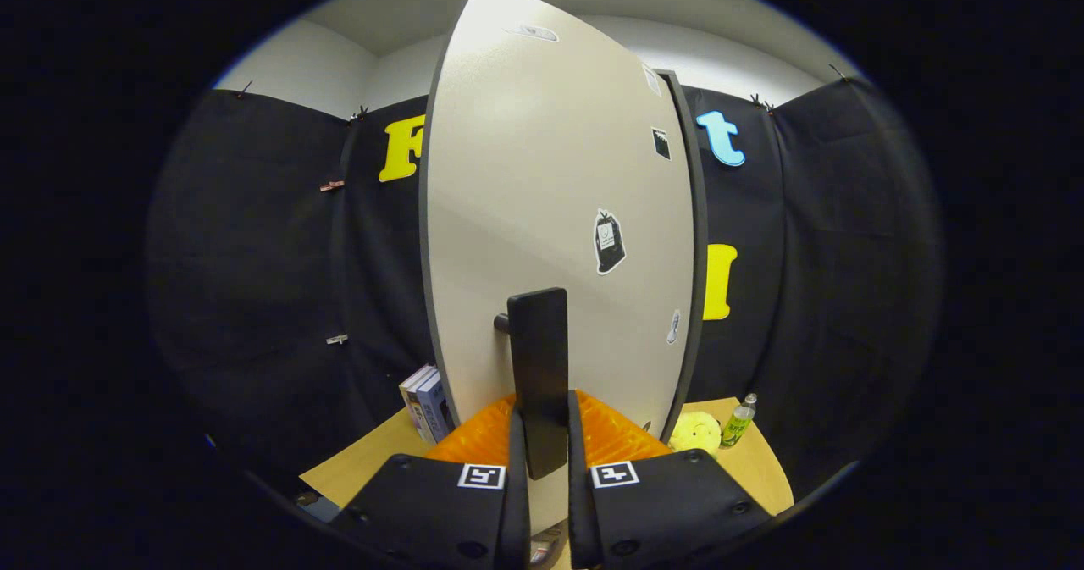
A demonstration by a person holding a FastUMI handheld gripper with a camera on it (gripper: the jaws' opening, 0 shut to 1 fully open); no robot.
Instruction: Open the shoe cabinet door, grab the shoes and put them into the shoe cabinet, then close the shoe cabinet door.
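with jaws clamped | door handle (538,379) between them | cabinet door (542,214) ahead

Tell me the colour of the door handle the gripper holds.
Black handle on the off-white cabinet door, clearest in the gripper view.

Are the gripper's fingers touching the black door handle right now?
Touching. In the gripper view both fingers press the sides of the black handle on the cabinet door, no gap visible.

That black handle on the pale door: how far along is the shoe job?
The gripper has its jaws closed on the black handle of the shoe cabinet door, so the door is being worked. Whether this is opening or closing cannot be told: the shoes and the cabinet's inside are hidden behind the door.
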